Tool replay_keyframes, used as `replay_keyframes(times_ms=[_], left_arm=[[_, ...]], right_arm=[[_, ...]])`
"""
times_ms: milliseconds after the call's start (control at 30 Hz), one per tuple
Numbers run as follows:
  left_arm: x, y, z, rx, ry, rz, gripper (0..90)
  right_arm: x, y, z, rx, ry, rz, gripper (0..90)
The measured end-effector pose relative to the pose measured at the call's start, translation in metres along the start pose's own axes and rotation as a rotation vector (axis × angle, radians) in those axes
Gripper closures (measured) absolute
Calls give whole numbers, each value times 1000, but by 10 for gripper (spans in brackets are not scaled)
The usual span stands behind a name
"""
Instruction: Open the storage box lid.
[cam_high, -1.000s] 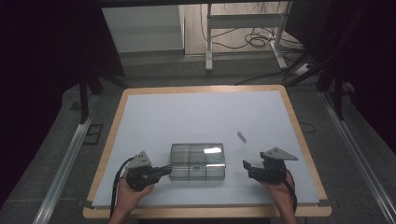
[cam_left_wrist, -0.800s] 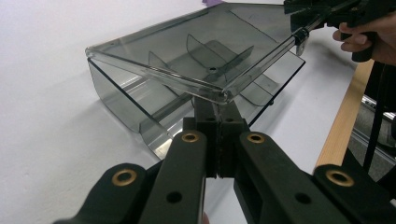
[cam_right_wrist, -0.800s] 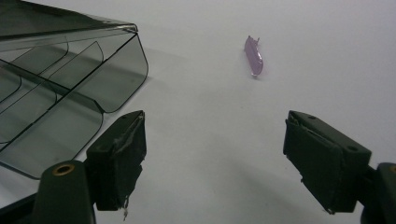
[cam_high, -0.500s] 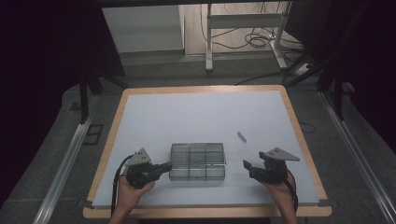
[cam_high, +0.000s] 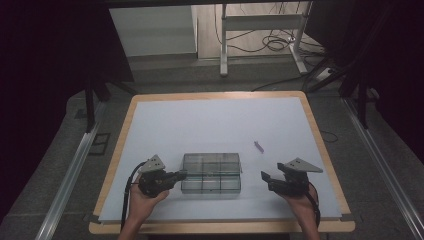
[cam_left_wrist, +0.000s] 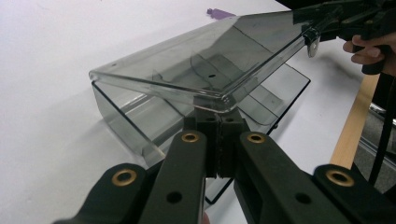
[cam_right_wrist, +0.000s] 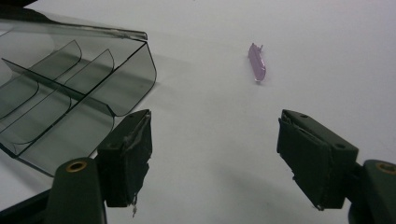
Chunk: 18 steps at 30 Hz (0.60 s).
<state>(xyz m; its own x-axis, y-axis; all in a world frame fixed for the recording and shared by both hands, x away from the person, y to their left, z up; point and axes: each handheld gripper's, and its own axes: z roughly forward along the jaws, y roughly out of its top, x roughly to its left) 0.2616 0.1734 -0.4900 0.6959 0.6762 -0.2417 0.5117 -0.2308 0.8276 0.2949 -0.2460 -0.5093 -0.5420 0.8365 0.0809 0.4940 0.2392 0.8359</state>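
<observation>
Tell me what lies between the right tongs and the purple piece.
Nothing: bare white table separates the open right tongs from the purple piece, seen in the right gripper view.

Layout on the table (cam_high: 165, 120): a compartment box (cam_high: 211, 173) lies near the front edge, about midway across. The left gripper (cam_high: 181, 175) is at the box's left side, touching its raised lid (cam_left_wrist: 205, 70). The right gripper (cam_high: 265, 178) sits apart to the box's right. A small clip (cam_high: 258, 146) lies behind, between box and right gripper.
</observation>
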Motion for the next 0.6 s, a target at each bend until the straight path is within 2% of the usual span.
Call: replay_keyframes(times_ms=[600], left_arm=[[5,6,2,-30,-1,-2,900]], right_arm=[[4,1,2,0,22,-23,278]])
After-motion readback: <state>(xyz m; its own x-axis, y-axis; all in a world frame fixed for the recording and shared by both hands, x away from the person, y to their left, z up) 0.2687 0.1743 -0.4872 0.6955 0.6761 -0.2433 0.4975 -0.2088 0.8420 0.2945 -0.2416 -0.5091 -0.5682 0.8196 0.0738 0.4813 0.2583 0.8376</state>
